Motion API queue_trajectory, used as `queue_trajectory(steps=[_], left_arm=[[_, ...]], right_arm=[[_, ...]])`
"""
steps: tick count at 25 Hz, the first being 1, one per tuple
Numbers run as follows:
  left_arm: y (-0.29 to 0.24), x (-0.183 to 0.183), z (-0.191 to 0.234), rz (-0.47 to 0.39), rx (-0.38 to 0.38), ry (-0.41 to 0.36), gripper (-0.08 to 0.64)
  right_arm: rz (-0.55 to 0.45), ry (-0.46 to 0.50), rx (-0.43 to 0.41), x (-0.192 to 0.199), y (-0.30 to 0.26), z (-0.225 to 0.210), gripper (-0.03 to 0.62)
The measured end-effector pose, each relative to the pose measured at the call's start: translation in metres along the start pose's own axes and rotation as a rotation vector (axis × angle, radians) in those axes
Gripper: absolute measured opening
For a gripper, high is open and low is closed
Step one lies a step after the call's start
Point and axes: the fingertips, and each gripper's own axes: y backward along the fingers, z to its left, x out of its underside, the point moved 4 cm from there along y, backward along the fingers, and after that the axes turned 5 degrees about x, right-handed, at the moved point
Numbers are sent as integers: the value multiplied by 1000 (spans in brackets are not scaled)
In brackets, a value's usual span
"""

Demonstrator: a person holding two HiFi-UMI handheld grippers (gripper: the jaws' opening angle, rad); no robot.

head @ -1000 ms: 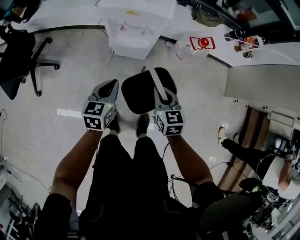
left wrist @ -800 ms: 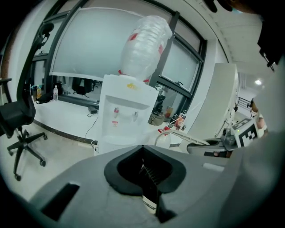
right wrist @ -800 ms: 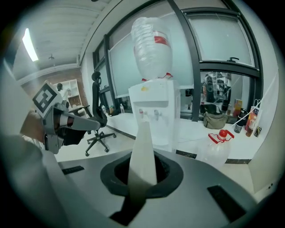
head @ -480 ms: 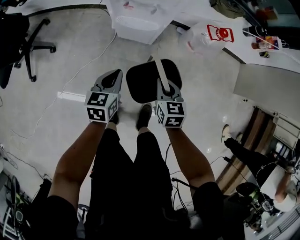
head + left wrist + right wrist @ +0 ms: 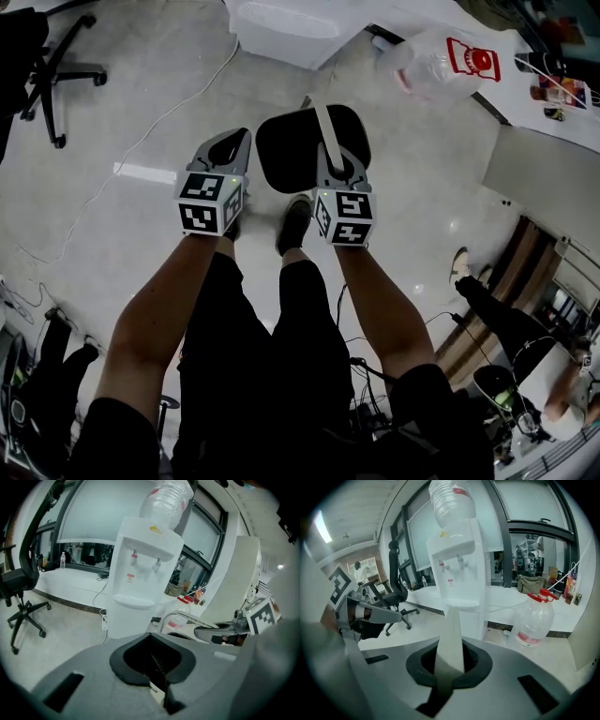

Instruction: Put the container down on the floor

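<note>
A black, round-cornered container (image 5: 292, 150) with a white strap handle (image 5: 326, 134) hangs above the pale floor in the head view, just ahead of the person's shoes (image 5: 293, 221). My right gripper (image 5: 337, 172) is shut on that handle; in the right gripper view the white handle (image 5: 451, 634) runs up from between the closed jaws. My left gripper (image 5: 227, 153) hangs beside the container's left side, apart from it, shut and empty. The container's underside is hidden, so I cannot tell how far it is above the floor.
A white water dispenser (image 5: 281, 23) stands ahead, with a large clear bottle with a red cap (image 5: 436, 61) on the floor to its right. An office chair (image 5: 42, 52) is at far left. A cable (image 5: 178, 103) crosses the floor. Another person (image 5: 511, 323) is at right.
Both grippers and the hanging container have drifted slightly right and lower in the head view. The dispenser and chair have slid toward the top edge. The grip on the handle is unchanged.
</note>
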Motion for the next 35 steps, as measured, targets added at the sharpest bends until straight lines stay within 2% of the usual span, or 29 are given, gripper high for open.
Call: queue_trajectory(steps=[7,14,22,35], left_arm=[[-32,25,21,30,-6,11,11],[-55,60,39,56,-41,59,11],[-80,83,54,52,-41,88,11],[-111,105,67,85,-39,47,11]], right_arm=[[32,9,-20,26,-40,6,11],[71,10,-28,63,-73,6,9],[102,-7,-18,95,-110,5,9],[94,-31,-9,117,-150,-2,9]])
